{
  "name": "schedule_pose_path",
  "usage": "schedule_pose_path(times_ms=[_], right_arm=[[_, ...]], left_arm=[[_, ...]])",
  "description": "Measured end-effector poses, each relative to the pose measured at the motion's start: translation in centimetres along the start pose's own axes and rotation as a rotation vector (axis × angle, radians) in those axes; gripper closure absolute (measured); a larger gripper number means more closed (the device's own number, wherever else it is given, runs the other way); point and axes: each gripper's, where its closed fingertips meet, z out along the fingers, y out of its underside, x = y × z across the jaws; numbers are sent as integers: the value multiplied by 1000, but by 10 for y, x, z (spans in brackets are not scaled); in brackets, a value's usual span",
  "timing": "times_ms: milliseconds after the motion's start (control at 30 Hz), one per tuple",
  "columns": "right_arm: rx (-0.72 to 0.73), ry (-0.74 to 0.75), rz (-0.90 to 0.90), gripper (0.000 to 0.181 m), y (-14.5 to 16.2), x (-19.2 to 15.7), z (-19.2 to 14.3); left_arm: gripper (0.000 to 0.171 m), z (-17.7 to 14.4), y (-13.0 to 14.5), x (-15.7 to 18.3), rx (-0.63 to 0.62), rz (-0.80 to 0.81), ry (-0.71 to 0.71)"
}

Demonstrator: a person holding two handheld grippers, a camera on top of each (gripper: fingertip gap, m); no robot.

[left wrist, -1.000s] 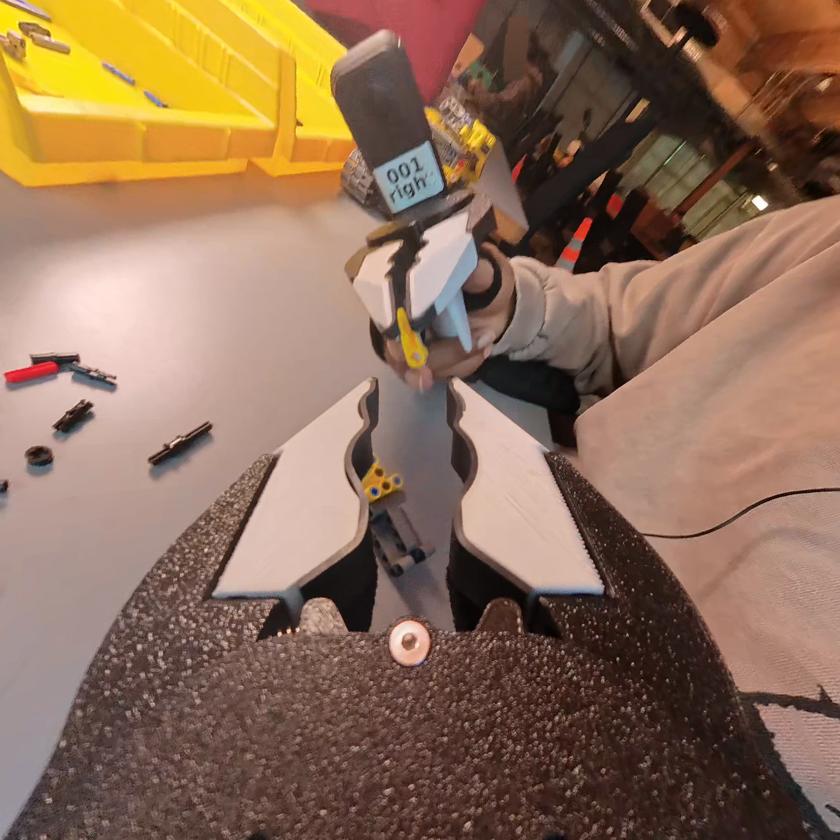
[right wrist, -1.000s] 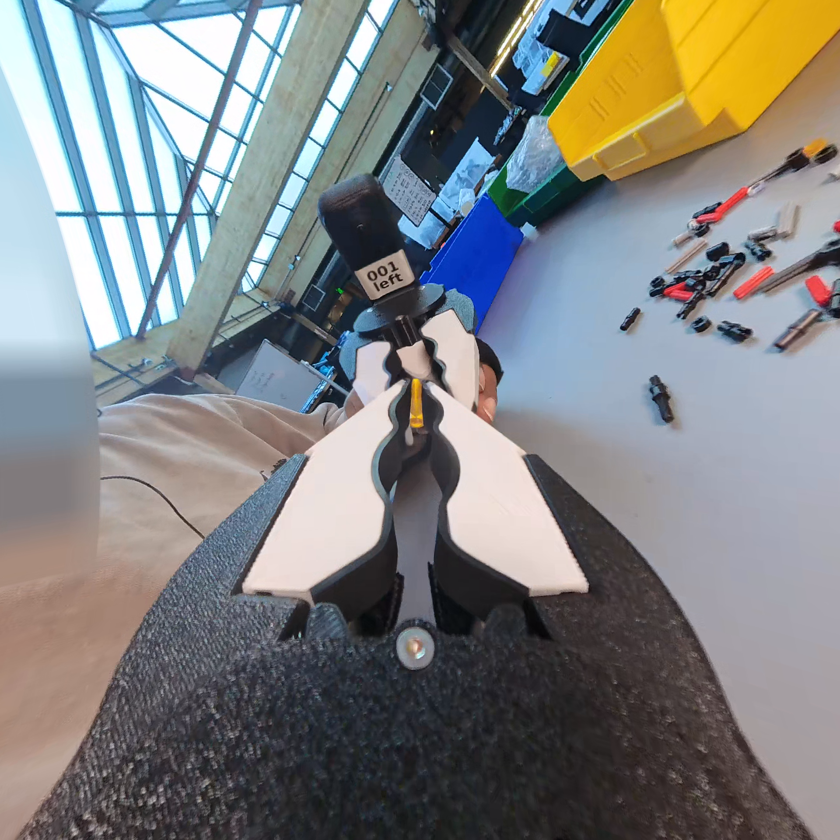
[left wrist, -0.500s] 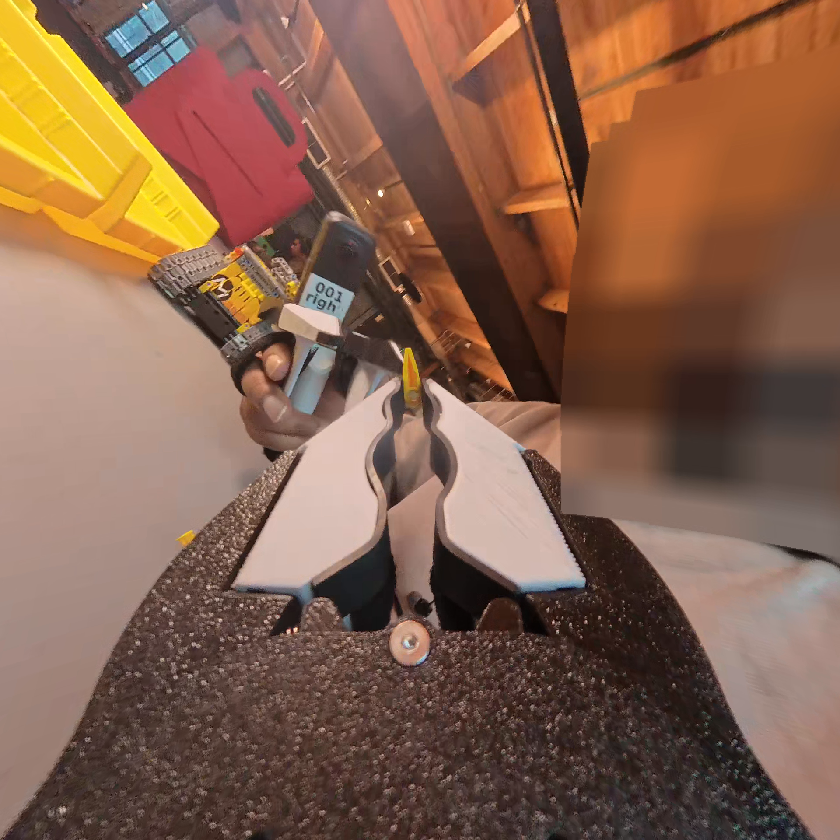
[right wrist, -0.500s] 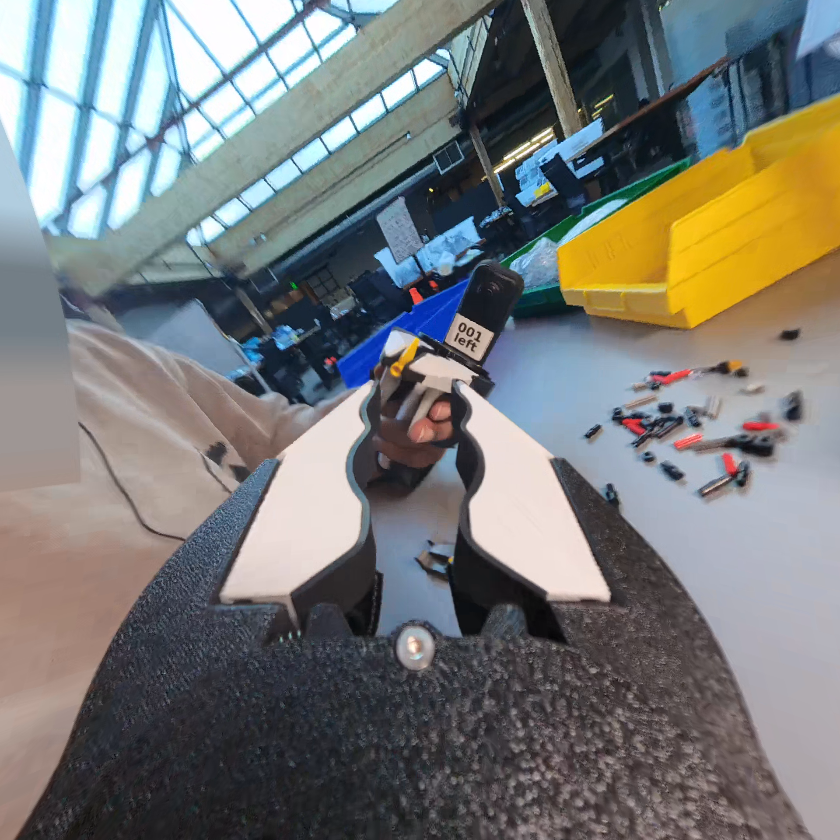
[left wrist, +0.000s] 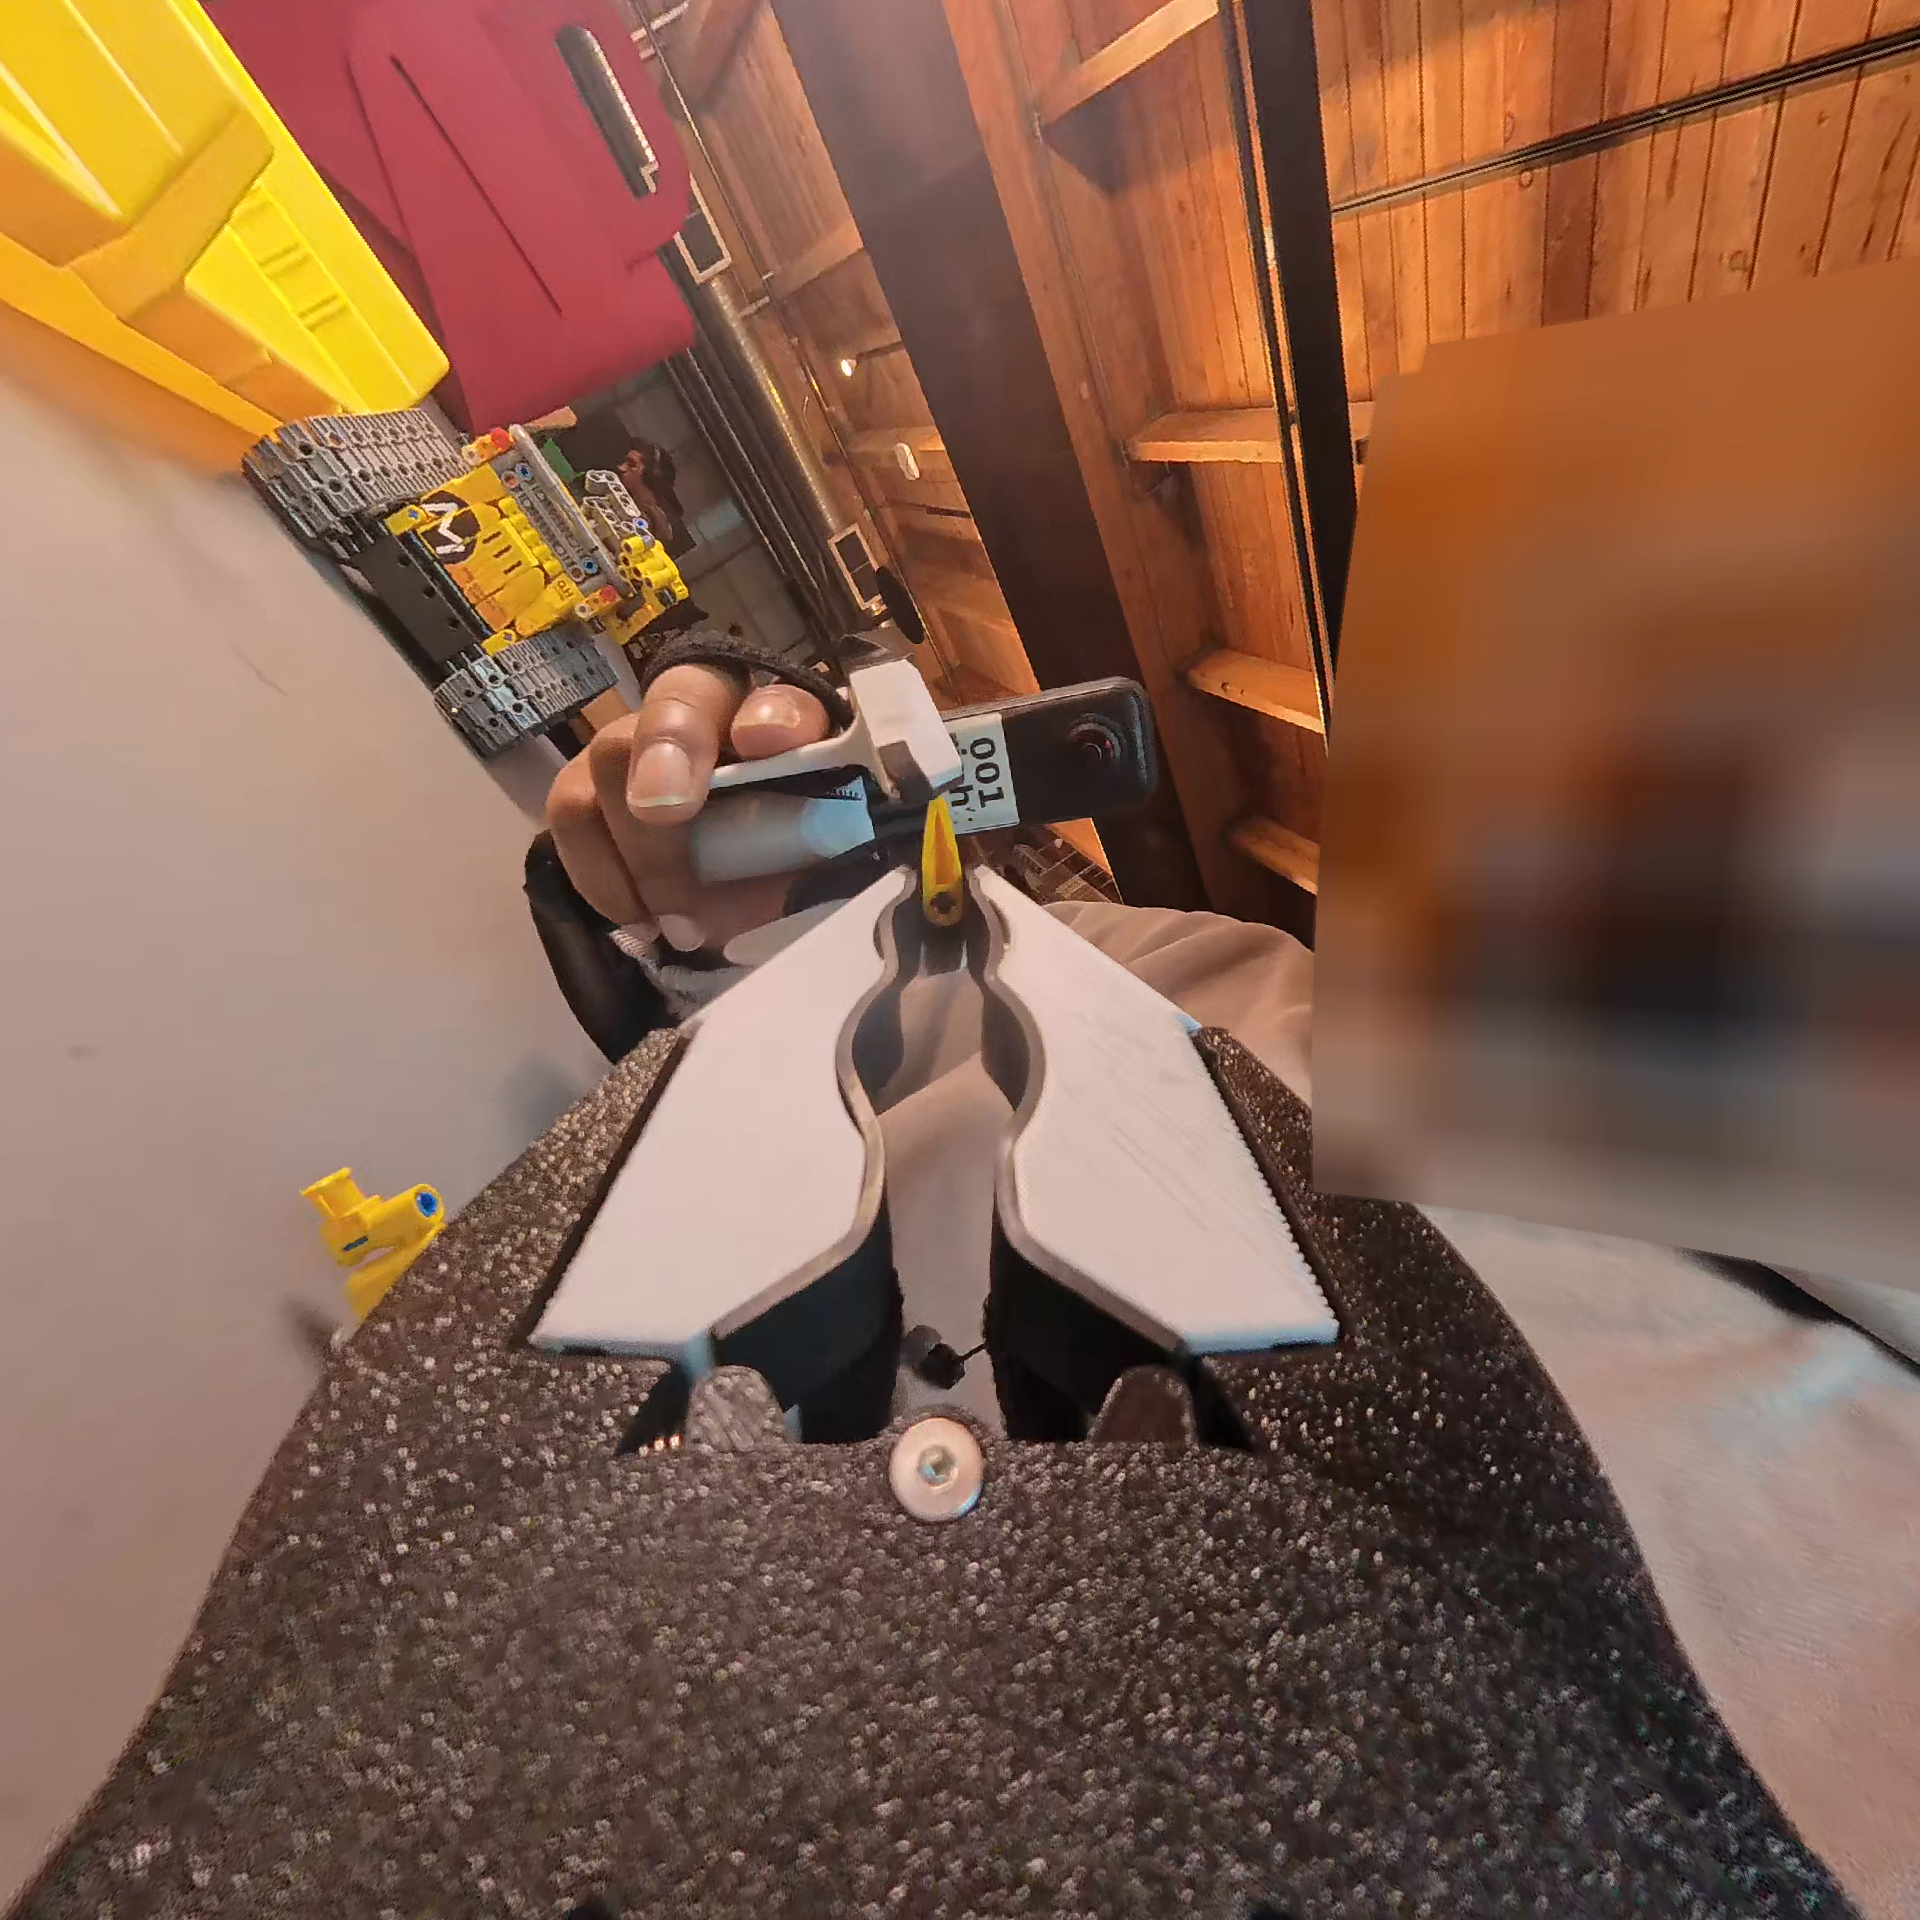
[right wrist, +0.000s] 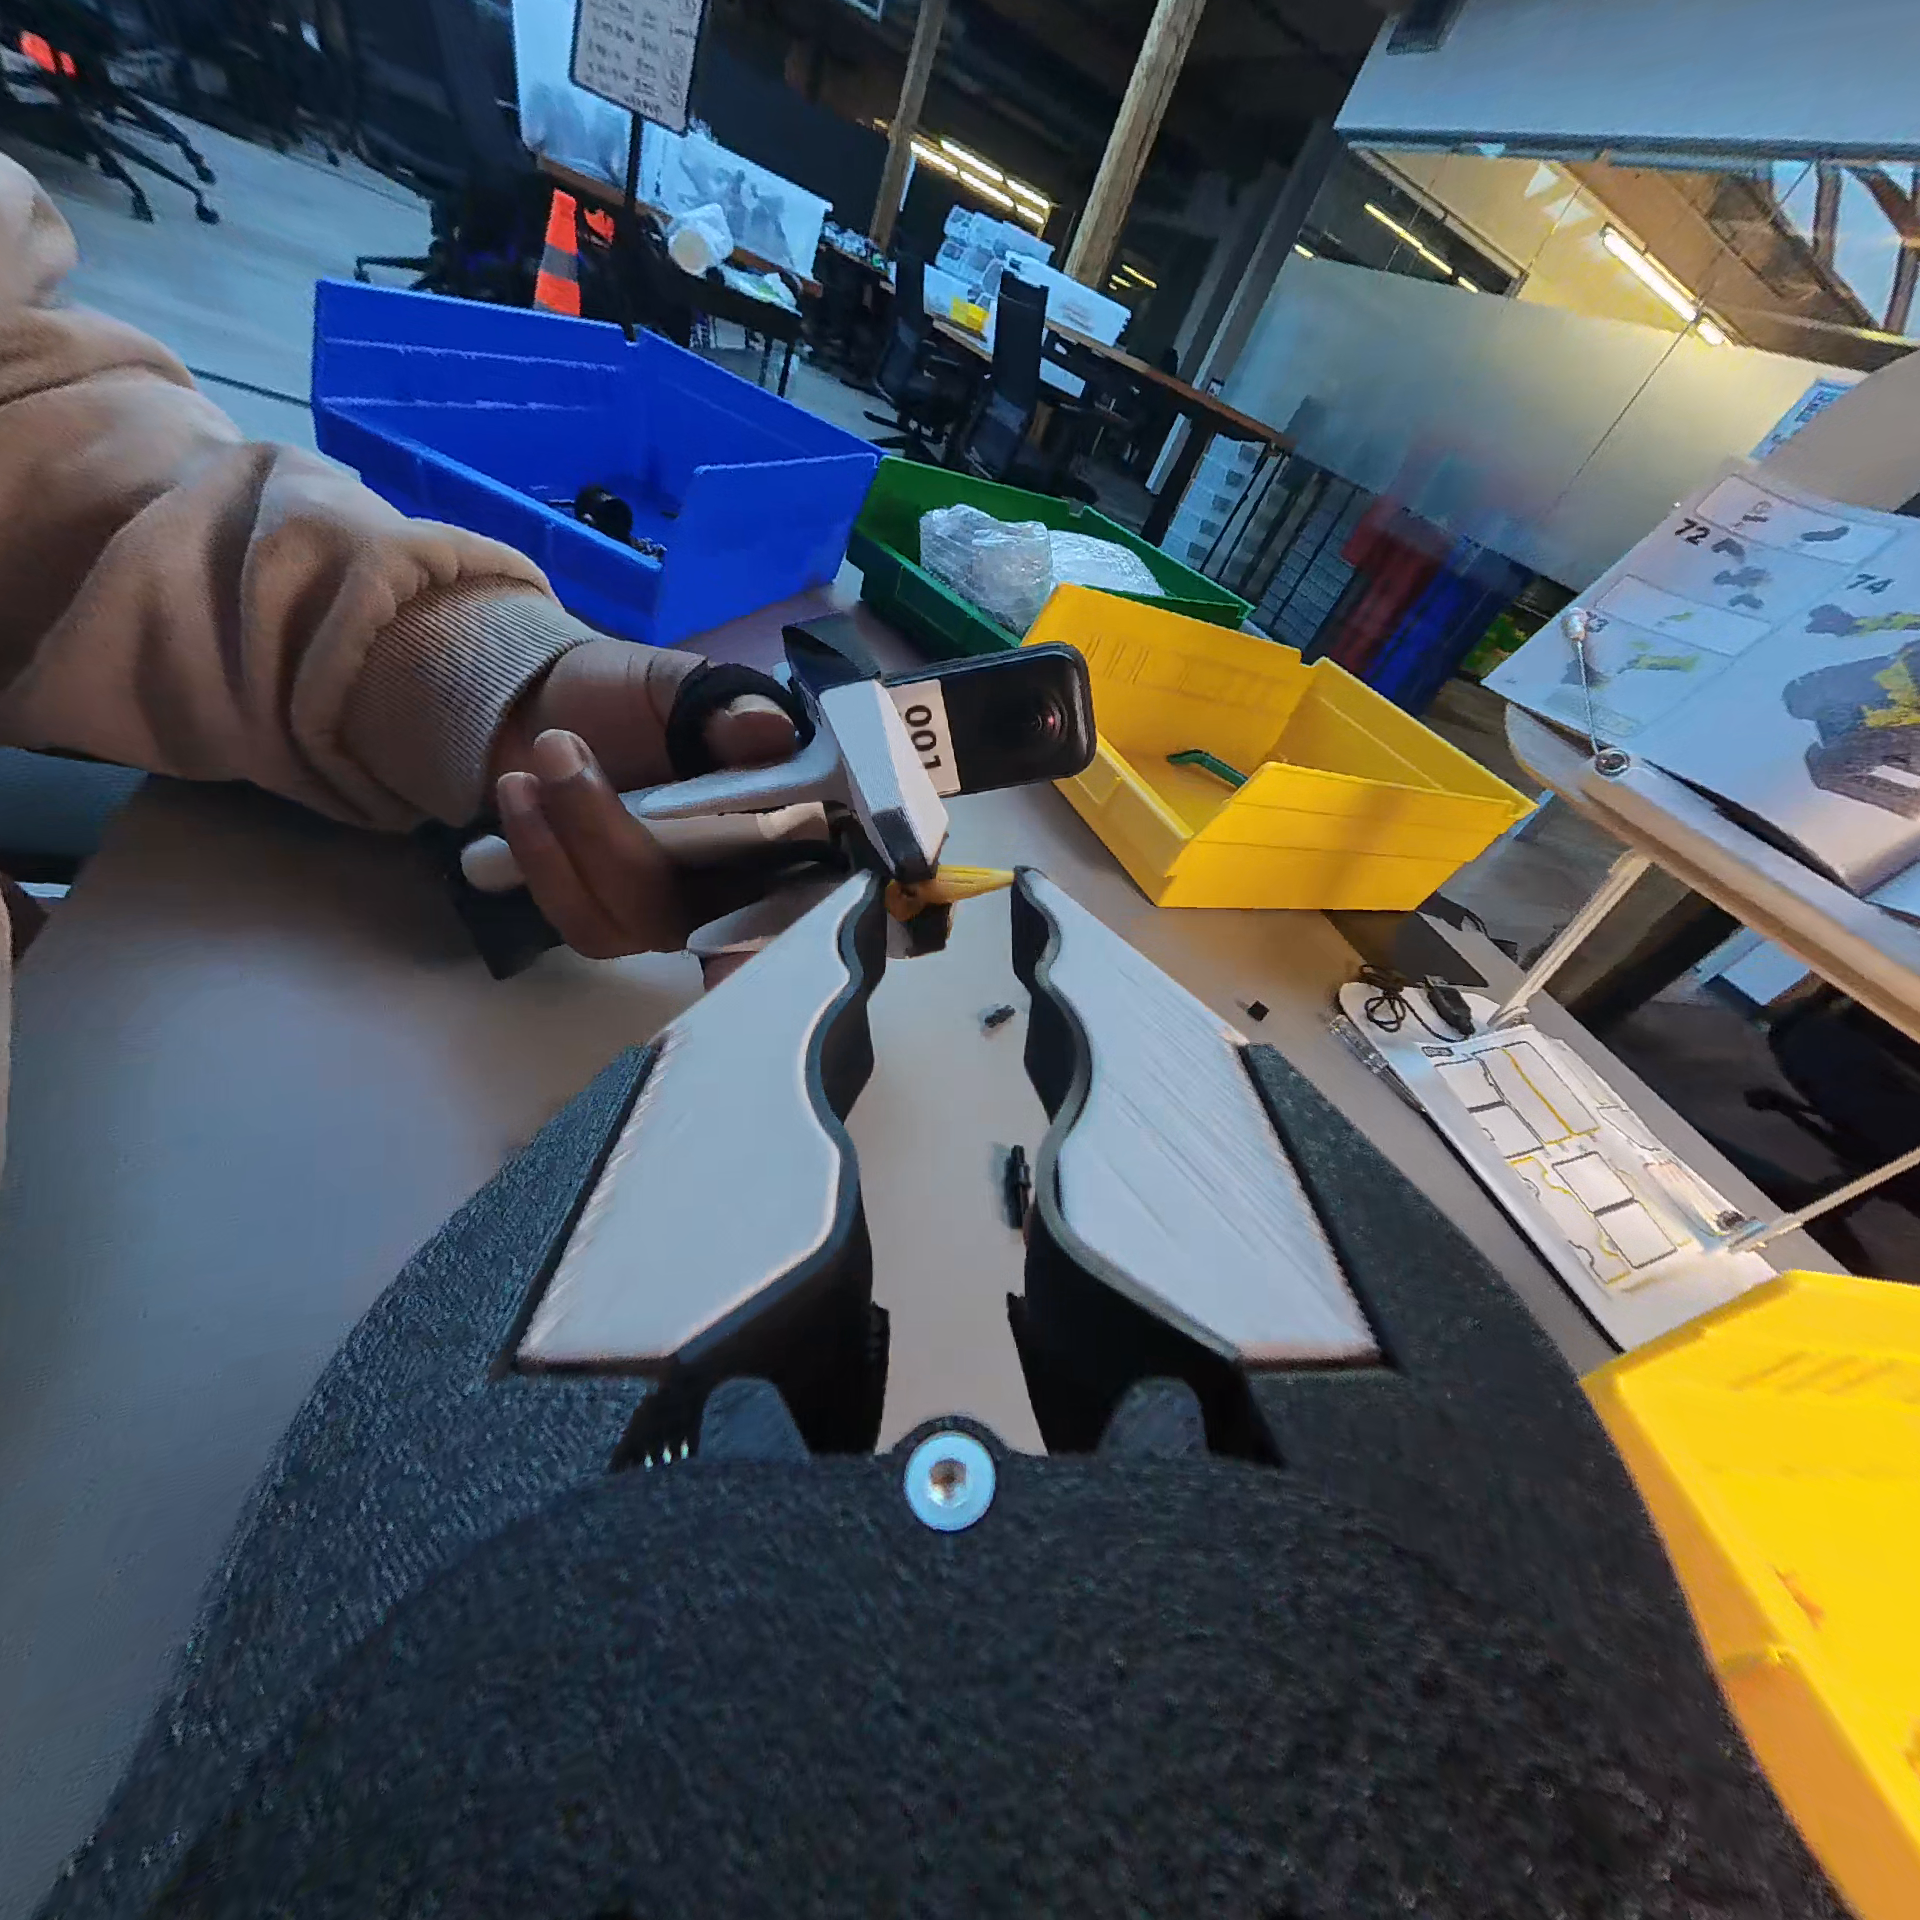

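left view, far left: yellow bins (left wrist: 156,208) at the table (left wrist: 208,935) edge. A brick-built tracked model (left wrist: 488,561) stands beside them, and a small yellow connector (left wrist: 374,1236) lies on the table just beside the gripper body.
left gripper (left wrist: 940,904): tips pressed together on a yellow pointed piece (left wrist: 940,862), pinched at its round end with the point sticking out past the tips. Held up off the table.
beyond it: a hand (left wrist: 634,821) holds the other gripper sideways, its nose touching or just beside the yellow piece. Can't tell which.
right view, left side: sleeve (right wrist: 260,623) and the hand on the left tool. Blue bin (right wrist: 582,468) behind, then green bin (right wrist: 935,540), then yellow bin (right wrist: 1247,769).
right gripper (right wrist: 948,899): fingers spread, holding nothing. The yellow piece sits at the gap between its tips, with a small dark bit hanging under it.
right view, right side: open instruction booklet (right wrist: 1766,644) on a stand, with a loose printed sheet (right wrist: 1558,1143) below it. Another yellow bin (right wrist: 1787,1558) is at the near corner.
change: 1 s ago the right gripper pinched the yellow piece and the left was spread over the table. By 0.5 s ago the left had it and the right had let go. Same grip now, with the tools turned sideways to each other.
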Motion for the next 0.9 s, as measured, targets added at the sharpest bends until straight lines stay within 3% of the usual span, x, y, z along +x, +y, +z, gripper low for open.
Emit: schedule_pose_path(times_ms=[100, 200, 367, 500, 700, 900], right_arm=[[-8, -9, 20, 160, 2, 2, 0], [-73, 2, 84, 159, 14, 23, 3], [-533, -32, 89, 159, 108, 72, 32], [-659, -136, 137, 159, 138, 90, 76], [-724, -333, 171, 159, 125, 77, 156], [-903, -367, 154, 159, 144, 65, 202]], left_arm=[[163, -1, -2, -4, 3, 18, -50], [145, -20, -22, -15, 40, 153, -241], [140, -88, -68, -34, 77, 550, -777], [140, -142, -87, -41, 108, 659, -1061], [140, -188, -108, -45, 210, 590, -1167], [139, -202, -108, -55, 204, 550, -1196]])
